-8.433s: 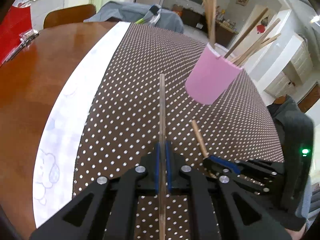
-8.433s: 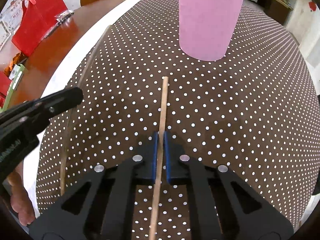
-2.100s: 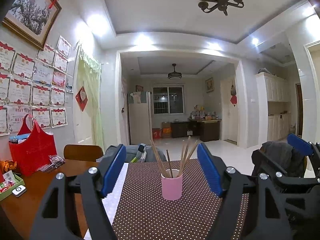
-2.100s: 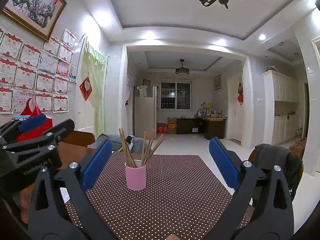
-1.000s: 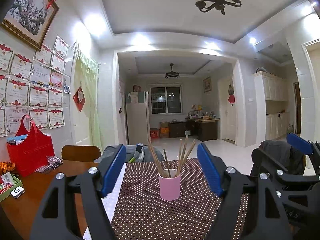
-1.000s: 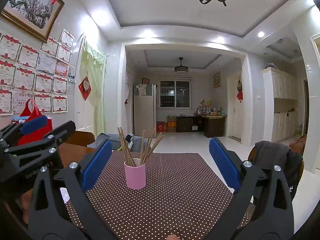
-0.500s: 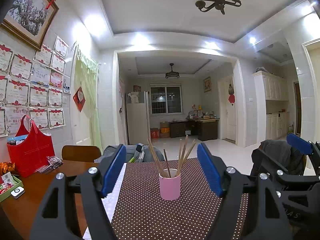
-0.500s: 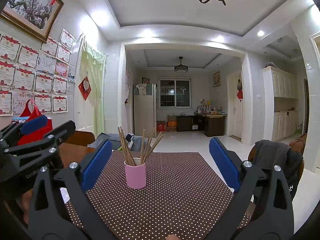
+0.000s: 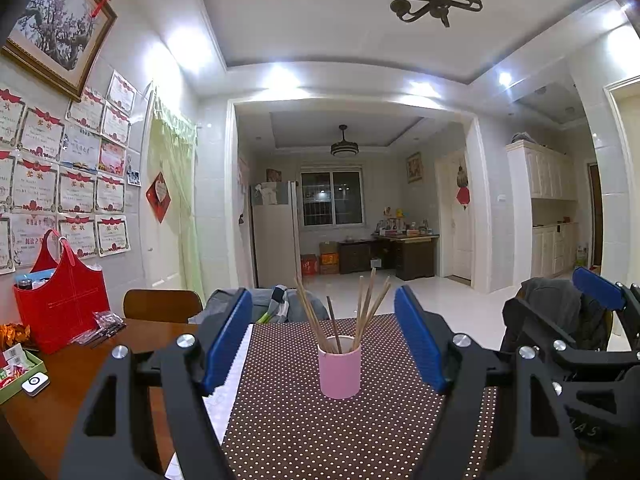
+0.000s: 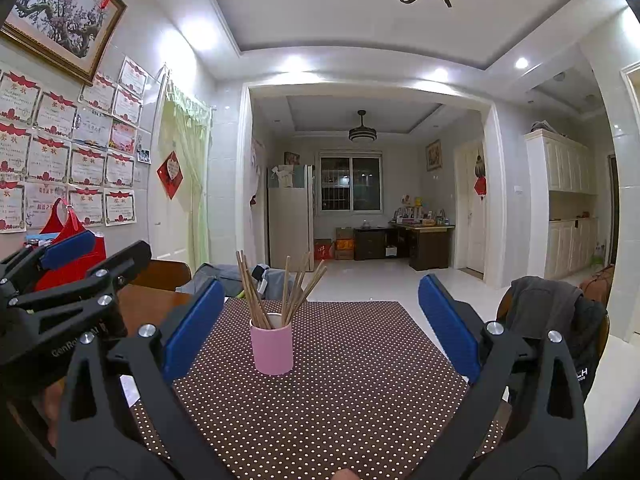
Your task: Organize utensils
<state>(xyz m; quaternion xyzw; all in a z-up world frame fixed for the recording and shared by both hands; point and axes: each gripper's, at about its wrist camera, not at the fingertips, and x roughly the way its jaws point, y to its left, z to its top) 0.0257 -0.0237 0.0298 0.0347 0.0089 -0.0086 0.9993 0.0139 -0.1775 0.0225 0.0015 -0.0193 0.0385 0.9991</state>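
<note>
While both grippers are held level and facing the far end of the worktop, one pink cup stands upright on the dotted brown cloth, near the middle of the cloth's width and toward its far edge. The cup is a plain, matte pink cylinder with a white inner rim. It holds a bundle of wooden chopsticks, roughly seven to nine in number; an exact count cannot be made because several overlap. The sticks are thin, light brown and lean outward in a fan, some to the left and some to the right. No chopstick lies on the visible part of the cloth.

The left gripper has its two blue-padded fingers spread wide apart and holds nothing; the cup appears between them but well beyond their tips. The right gripper likewise has both fingers spread wide and empty, with the cup seen closer to its left finger. Each gripper is visible at the edge of the other's view.

At the worktop's left edge there are one red bag, one green tray with small packets, and one white device. One wooden chair stands at the far left corner. One dark garment hangs over a chair on the right side.
</note>
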